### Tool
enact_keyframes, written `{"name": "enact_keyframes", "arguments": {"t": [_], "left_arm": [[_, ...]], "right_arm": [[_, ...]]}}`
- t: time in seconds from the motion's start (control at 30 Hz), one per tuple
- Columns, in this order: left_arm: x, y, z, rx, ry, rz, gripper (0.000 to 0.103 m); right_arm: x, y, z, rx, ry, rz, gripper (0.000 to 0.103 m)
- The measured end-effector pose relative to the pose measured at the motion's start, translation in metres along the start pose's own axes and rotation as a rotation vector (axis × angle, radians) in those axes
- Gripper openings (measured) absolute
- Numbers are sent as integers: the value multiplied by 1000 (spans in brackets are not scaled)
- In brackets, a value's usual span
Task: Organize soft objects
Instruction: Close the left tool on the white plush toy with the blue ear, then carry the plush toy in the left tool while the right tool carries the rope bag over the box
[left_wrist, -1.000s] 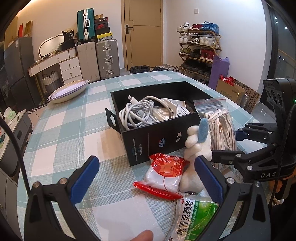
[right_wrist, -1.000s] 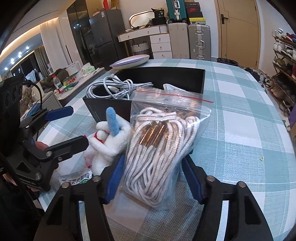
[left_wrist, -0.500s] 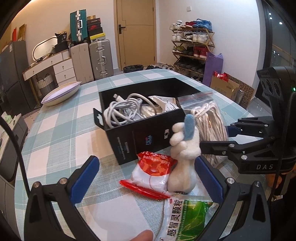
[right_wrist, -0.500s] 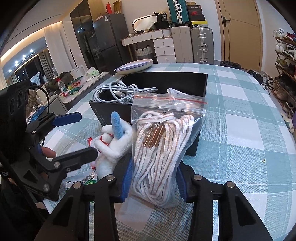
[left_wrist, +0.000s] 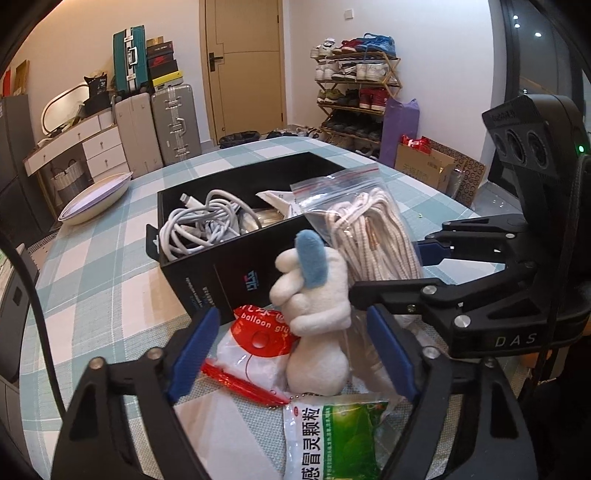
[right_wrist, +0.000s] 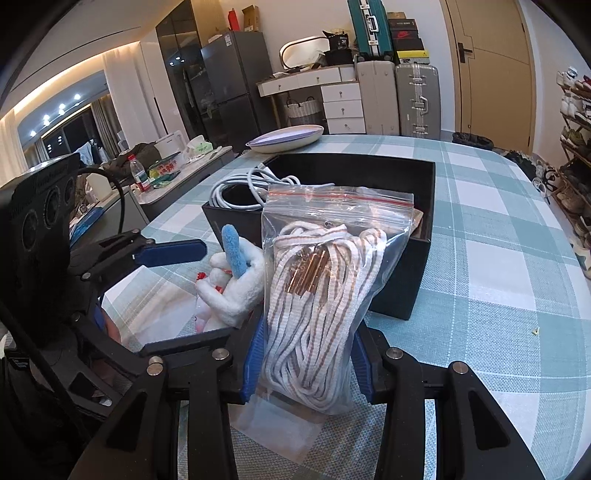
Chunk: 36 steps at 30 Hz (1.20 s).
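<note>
The right gripper (right_wrist: 304, 360) is clamped on a clear zip bag of white cord (right_wrist: 319, 295), held upright just near the black box (right_wrist: 402, 280). The left gripper (left_wrist: 291, 354) has just been narrowing; its blue pads straddle a white plush toy (left_wrist: 317, 332) without pressing it, above a red-and-white packet (left_wrist: 255, 354) on the checked tablecloth (left_wrist: 110, 258).

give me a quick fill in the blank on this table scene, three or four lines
The right gripper is shut on a clear bag of ____.
The plush toy stands between the left gripper's ____ pads.
The white cables lie inside the ____ box.
The green packet lies ____ the box.

Missing words: cords; blue; black; outside
</note>
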<state>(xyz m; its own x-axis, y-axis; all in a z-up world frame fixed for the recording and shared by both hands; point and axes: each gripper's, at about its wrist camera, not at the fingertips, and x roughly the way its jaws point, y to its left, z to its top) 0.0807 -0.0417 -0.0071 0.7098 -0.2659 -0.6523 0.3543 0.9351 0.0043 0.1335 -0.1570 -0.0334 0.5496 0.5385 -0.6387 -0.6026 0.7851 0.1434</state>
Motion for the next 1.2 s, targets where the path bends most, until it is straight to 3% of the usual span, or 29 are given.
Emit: {"name": "enact_keyframes", "arguments": {"t": [0.07, 0.2, 0.27, 0.37, 0.73, 1.2], "left_arm": [[-2, -2, 0, 14, -6, -19, 65], [-5, -6, 1, 31, -18, -34, 55], [-6, -6, 1, 29, -23, -42, 42], [-7, -3, 1, 10, -28, -49, 35], [-13, 3, -2, -8, -46, -64, 31], [-36, 15, 8, -63, -132, -54, 30]], "right_arm": [[-1, 1, 0, -7, -4, 0, 42], [-2, 2, 0, -16, -10, -1, 42], [-3, 3, 0, -21, -14, 1, 42], [-3, 6, 0, -28, -19, 3, 42], [-5, 4, 2, -31, -31, -3, 42], [-25, 3, 9, -29, -120, -9, 40]]}}
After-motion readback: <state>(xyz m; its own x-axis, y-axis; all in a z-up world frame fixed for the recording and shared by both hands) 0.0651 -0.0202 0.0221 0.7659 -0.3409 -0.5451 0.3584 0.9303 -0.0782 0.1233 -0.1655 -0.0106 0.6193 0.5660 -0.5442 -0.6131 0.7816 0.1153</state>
